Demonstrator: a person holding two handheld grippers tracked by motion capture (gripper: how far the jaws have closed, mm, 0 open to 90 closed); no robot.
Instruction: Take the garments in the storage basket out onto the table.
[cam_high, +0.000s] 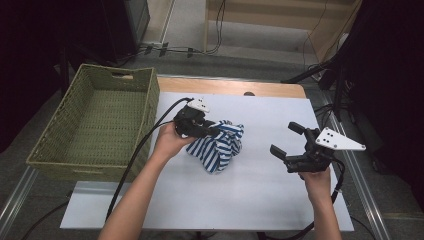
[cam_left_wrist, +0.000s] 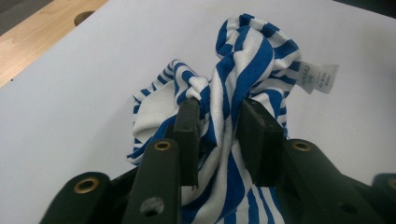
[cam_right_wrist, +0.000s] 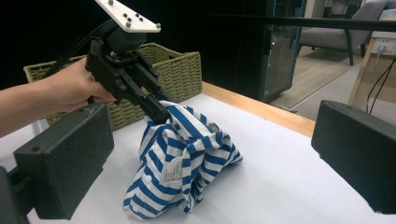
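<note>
A blue-and-white striped garment (cam_high: 220, 145) lies bunched on the white table sheet (cam_high: 260, 195), partly lifted at its upper left. My left gripper (cam_high: 215, 131) is shut on a fold of that cloth (cam_left_wrist: 223, 116), which runs up between the two black jaws. From the right gripper view the garment (cam_right_wrist: 187, 158) hangs from the left gripper (cam_right_wrist: 161, 112), with a white label showing. My right gripper (cam_high: 286, 139) hovers to the right of the garment, jaws wide apart and nothing between them (cam_right_wrist: 212, 154).
A green woven basket (cam_high: 95, 125) stands at the table's left edge, nothing visible inside it. A bare wooden strip (cam_high: 225, 86) runs along the far side. Cables trail from both grippers, and dark stands rise at the right.
</note>
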